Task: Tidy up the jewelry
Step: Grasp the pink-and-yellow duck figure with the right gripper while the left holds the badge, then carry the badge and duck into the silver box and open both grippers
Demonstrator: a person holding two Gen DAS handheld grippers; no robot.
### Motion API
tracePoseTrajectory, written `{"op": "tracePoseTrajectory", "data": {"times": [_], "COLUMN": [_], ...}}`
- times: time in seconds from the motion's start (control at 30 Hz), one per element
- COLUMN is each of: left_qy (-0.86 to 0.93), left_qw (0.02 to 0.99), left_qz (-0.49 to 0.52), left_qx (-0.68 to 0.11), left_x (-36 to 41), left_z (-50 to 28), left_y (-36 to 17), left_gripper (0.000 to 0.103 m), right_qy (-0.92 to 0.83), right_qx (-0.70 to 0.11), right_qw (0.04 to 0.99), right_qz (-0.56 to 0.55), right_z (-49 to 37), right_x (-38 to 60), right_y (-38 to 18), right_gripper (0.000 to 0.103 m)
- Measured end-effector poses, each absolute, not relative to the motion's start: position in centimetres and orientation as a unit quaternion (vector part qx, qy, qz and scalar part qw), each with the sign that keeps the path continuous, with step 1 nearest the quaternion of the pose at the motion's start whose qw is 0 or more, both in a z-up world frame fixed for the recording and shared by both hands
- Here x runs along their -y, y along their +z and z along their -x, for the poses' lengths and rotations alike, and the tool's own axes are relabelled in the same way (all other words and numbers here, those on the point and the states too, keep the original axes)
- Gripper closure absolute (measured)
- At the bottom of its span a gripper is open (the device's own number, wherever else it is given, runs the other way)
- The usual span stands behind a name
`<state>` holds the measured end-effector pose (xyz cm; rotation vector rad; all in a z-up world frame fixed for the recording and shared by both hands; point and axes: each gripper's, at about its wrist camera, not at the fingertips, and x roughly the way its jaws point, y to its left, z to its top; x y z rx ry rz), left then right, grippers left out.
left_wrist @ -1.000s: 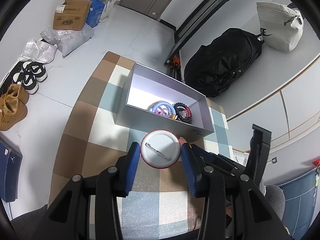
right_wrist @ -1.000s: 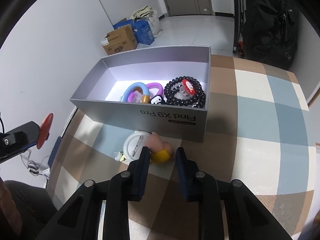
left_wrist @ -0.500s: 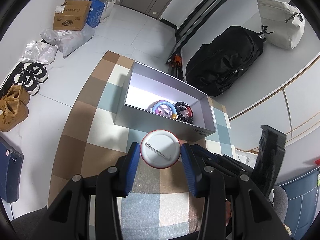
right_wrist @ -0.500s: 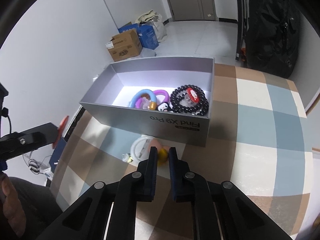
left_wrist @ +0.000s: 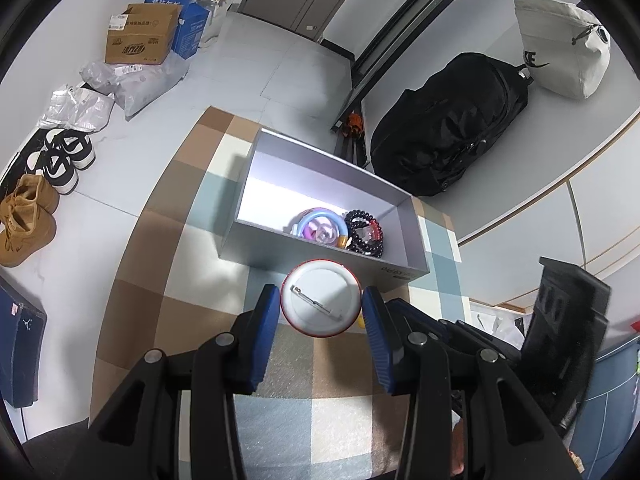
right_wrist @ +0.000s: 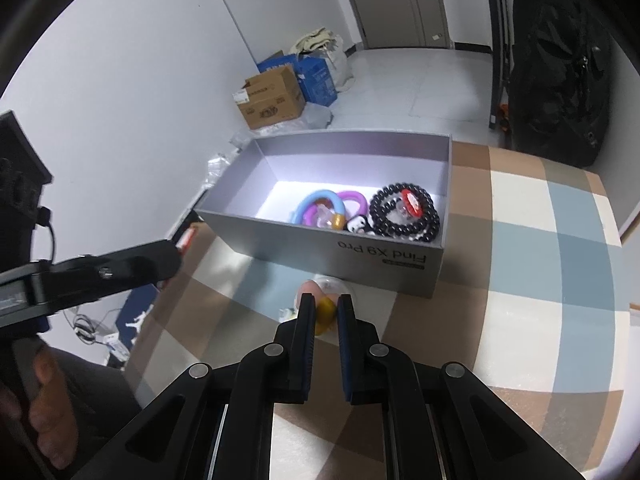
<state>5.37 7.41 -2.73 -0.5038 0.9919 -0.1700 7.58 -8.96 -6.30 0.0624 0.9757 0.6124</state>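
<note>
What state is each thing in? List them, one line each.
Left gripper: shut on the round pin badge, held above the cloth.
Round pin badge: gripped, pin side up.
Right gripper: shut on the small yellow and pink figure.
Small yellow and pink figure: pinched between the pads.
Grey box: open, no lid.
Black bead bracelet: lying in the box.
Blue and purple rings: lying in the box.

Home, likely entryway or spare room. Pale tiled floor, plain white walls, grey-brown closed door. Tan suede boots and black-and-white sneakers lined along wall. Brown cardboard carton beside blue printed box, crumpled plastic mailer bags. Big black fabric backpack, cream canvas drawstring bag. Brown-blue-cream checked cloth covers table.
</note>
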Motion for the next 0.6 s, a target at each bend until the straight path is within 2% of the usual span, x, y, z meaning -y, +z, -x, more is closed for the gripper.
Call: {"op": "tracePoseTrajectory", "data": {"times": [0.6], "left_qy": [-0.069], "left_qw": [0.863], "left_qz": [0.234], "left_qx": [-0.442], "left_x": [-6.6], "left_z": [-7.4], "left_y": [-1.2], "left_gripper": [0.066], "right_qy": [0.326], "right_qx": [-0.409], "right_qw": [0.849], "right_qz": [-0.071], "right_z": [-8.2], "right_x": [10.3], "right_y": [-1.8], "right_gripper": [0.094]}}
